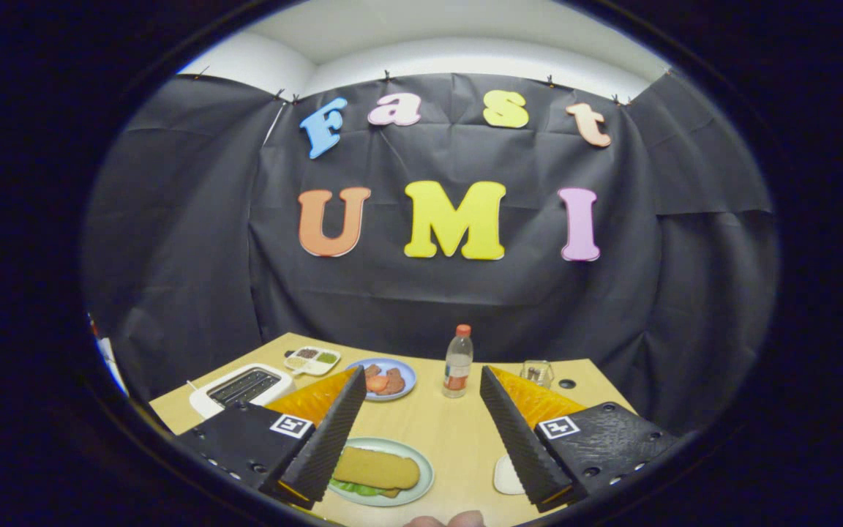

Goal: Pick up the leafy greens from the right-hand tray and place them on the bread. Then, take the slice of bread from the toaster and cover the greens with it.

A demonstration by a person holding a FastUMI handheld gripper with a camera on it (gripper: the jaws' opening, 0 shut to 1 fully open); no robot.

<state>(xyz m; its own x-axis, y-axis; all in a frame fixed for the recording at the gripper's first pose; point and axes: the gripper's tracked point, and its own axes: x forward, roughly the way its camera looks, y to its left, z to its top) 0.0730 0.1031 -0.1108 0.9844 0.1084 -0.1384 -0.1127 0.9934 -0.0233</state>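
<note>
My gripper (421, 380) is open above the wooden table (458, 432), with nothing between its fingers. Low down, by the left finger (323, 439), a pale green plate (421, 483) holds a slice of bread (376, 468) lying on top of leafy greens (354, 488) that peek out beneath it. The white toaster (242, 388) stands at the far left of the table, behind the left finger, and its slots look dark. A white tray (507, 476) shows partly beside the right finger (520, 439), the rest of it hidden.
A blue plate (407, 369) with red and brown food sits beyond the fingers. A small divided dish (312, 359) lies behind the toaster. An orange-capped bottle (457, 362) and a small glass jar (536, 372) stand at the back. Fingertips of a person's hand (447, 520) show at the table's near edge.
</note>
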